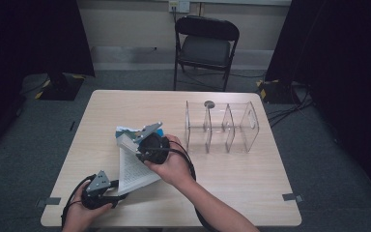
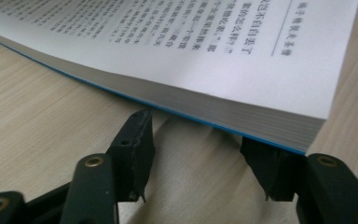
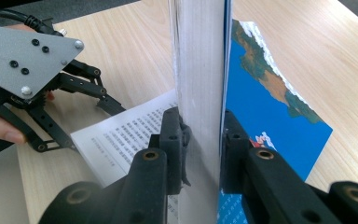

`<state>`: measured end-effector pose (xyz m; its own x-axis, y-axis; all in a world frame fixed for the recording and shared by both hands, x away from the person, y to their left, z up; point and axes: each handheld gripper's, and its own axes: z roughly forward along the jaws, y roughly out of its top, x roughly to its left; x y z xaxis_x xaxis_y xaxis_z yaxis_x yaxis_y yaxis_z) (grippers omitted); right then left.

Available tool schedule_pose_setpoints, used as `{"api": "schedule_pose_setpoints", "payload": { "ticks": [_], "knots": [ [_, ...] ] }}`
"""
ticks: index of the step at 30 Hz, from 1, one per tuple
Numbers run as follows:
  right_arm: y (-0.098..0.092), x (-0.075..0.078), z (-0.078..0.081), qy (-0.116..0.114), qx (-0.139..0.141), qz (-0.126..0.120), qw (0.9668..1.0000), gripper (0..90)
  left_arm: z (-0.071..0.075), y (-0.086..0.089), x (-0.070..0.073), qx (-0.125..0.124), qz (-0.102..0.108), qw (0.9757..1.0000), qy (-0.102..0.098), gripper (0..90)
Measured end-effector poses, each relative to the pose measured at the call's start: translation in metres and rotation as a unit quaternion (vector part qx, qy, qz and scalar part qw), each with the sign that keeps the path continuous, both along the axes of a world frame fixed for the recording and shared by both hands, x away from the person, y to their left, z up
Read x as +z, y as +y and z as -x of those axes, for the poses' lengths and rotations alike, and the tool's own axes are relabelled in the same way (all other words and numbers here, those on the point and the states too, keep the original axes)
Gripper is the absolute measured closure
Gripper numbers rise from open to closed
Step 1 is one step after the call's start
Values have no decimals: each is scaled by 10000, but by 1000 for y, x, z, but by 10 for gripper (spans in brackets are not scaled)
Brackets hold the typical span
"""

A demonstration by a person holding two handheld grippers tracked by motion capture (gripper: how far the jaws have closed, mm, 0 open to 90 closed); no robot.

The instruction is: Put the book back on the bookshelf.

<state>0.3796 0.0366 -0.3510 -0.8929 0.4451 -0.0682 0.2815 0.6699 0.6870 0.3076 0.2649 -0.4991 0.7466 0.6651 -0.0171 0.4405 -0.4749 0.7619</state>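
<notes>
1. The open book (image 1: pixel 134 166) lies left of centre on the table (image 1: pixel 232 183).
2. The right gripper (image 3: pixel 200 135) is clamped on a standing block of pages.
3. The left gripper (image 2: pixel 205 158), at the lower left, stands part-open at the book's near corner; its jaws seem not to press it.

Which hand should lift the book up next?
Probably the right. The right gripper is clamped on a thick block of the book's pages, standing them up. The left gripper is open at the lower corner, gripping nothing yet.
</notes>
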Motion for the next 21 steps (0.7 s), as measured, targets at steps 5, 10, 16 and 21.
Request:
{"api": "schedule_pose_setpoints", "payload": {
  "ticks": [5,10,16,21],
  "knots": [
    [-1,-1,2,25,-7,1,10000,756,-1,0,-1,14,83,10000,39,442],
    [1,-10,6,18,63,106,9999,755,-5,7,1,66,157,9998,59,460],
    [11,-25,15,-29,320,407,9987,749,-9,12,6,316,546,9978,190,438],
    [11,-39,23,-66,373,381,9986,744,-10,10,2,243,687,9970,277,420]
  ]
}}
